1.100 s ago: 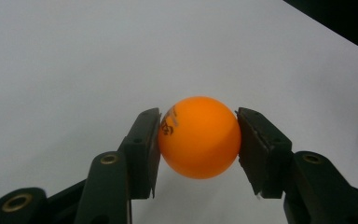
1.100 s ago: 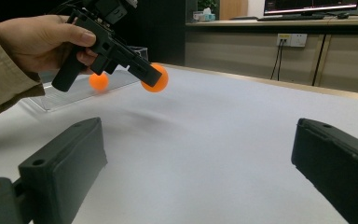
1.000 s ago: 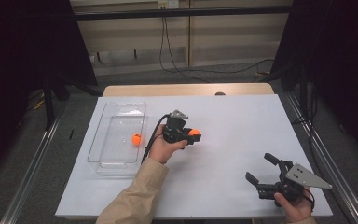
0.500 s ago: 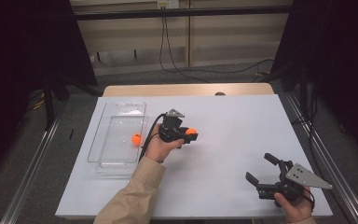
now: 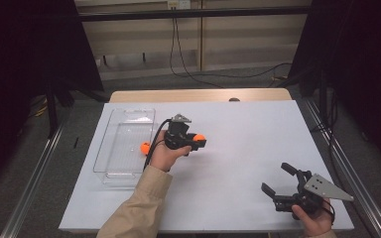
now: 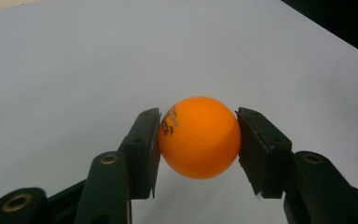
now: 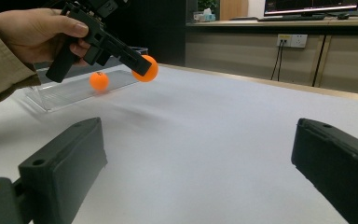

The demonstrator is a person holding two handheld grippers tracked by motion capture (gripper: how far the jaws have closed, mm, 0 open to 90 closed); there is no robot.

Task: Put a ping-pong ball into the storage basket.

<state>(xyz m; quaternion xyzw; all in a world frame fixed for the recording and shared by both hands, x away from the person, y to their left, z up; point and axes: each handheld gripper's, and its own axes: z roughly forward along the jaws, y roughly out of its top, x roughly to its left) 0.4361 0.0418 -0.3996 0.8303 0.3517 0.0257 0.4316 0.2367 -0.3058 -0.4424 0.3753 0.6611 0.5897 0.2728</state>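
So the table (image 5: 238,148) has a plain white top over a light wood edge at the far side, and it sits in a dim room with dark curtains on both sides and a beige panelled wall behind, cables hanging down it. In the right gripper view there's a long counter (image 7: 279,23) with monitors and a wall socket. The left claw (image 5: 197,141) is pinching an orange ball (image 6: 199,137) between its pads, held up above the white top just right of a clear plastic tray (image 5: 124,129). A second orange ball (image 5: 144,148) lies inside that tray. The right claw (image 5: 278,179) is spread wide with nothing in it, near the front right corner
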